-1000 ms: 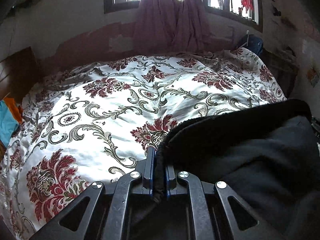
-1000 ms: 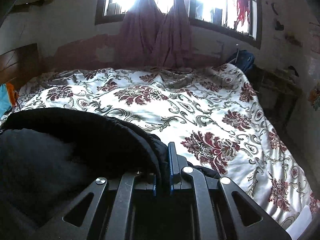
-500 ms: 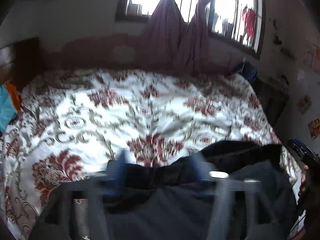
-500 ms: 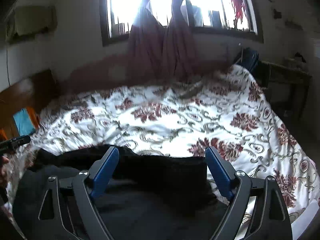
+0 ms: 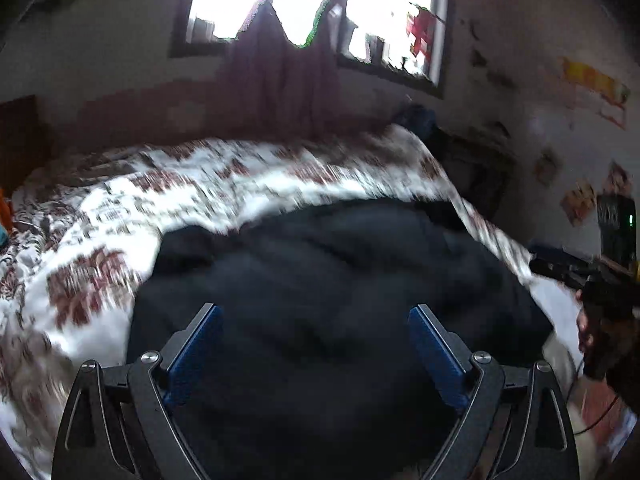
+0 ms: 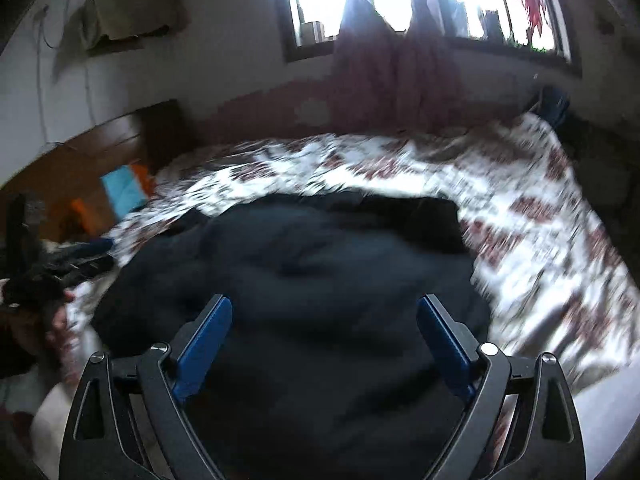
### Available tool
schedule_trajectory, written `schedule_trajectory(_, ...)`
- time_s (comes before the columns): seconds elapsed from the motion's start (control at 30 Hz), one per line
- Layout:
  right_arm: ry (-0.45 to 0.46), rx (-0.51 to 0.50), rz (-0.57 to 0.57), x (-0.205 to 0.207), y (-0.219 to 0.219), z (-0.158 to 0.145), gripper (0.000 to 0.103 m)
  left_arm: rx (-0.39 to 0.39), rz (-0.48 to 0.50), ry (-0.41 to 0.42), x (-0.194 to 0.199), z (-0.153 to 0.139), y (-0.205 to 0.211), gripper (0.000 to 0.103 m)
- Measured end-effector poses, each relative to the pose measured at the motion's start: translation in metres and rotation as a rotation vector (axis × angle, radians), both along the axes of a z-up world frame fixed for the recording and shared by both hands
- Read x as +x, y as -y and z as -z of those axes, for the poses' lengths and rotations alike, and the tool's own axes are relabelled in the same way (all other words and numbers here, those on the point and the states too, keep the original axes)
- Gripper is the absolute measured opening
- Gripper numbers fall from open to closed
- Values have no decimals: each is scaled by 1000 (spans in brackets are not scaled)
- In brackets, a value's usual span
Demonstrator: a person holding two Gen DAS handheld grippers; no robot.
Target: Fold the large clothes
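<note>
Both my left tongs (image 5: 314,330) and right tongs (image 6: 324,322) hang spread wide, gripping nothing, over the dark garment (image 5: 340,288) heaped at the near edge of the floral bedspread (image 5: 224,188), whose far half lies bare.

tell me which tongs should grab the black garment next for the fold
Neither clearly: the left tongs and the right tongs are both open, empty, centred over the black garment on the bedspread. Blur hides the edges.

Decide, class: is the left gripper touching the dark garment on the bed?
Cannot tell. In the left wrist view the left gripper is open with the dark garment showing between its blue pads, but blur hides whether a gap separates them.
</note>
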State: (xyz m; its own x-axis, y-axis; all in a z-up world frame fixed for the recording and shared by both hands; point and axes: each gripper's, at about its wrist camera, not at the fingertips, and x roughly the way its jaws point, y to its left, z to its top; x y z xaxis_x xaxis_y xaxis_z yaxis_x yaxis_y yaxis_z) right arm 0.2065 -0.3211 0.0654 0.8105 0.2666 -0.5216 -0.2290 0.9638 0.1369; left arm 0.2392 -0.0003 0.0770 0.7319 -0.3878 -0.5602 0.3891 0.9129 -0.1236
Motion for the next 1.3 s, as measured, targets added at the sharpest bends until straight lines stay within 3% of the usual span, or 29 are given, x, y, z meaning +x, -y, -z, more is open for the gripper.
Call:
schedule_trajectory(0.13, -33, -14, -48, -30, -8, 31, 91, 108, 52, -14, -21, 26, 11, 94)
schedule_trajectory(0.23, -85, -41, -25, -23, -12, 54, 91, 145, 46, -57, -12, 45, 17, 95)
schedule_trajectory(0.3, -95, -46, 11, -14, -13, 63, 91, 125, 33, -44, -3, 49, 18, 103)
schedule_trajectory(0.43, -60, -44, 92, -1, -12, 61, 91, 96, 9, -21, 16, 48, 22, 103)
schedule_trajectory(0.67, -70, 84, 246, 44, 13, 48, 91, 27, -27, -18, 64, 55, 28, 103)
schedule_trajectory(0.8, -106, 217, 231, 82, 34, 47, 91, 1, -32, -30, 91, 62, 35, 103)
schedule_trajectory(1.03, -163, 50, 360, 122, 44, 76, 91, 1, 2, -65, 133, 72, 58, 103)
schedule_trajectory(1.2, -136, 139, 380, 121, 66, 100, 91, 9, 39, -98, 139, 81, 66, 103)
schedule_trajectory(1.3, -98, 102, 402, 116, 58, 105, 92, 18, 29, -81, 135, 87, 66, 103)
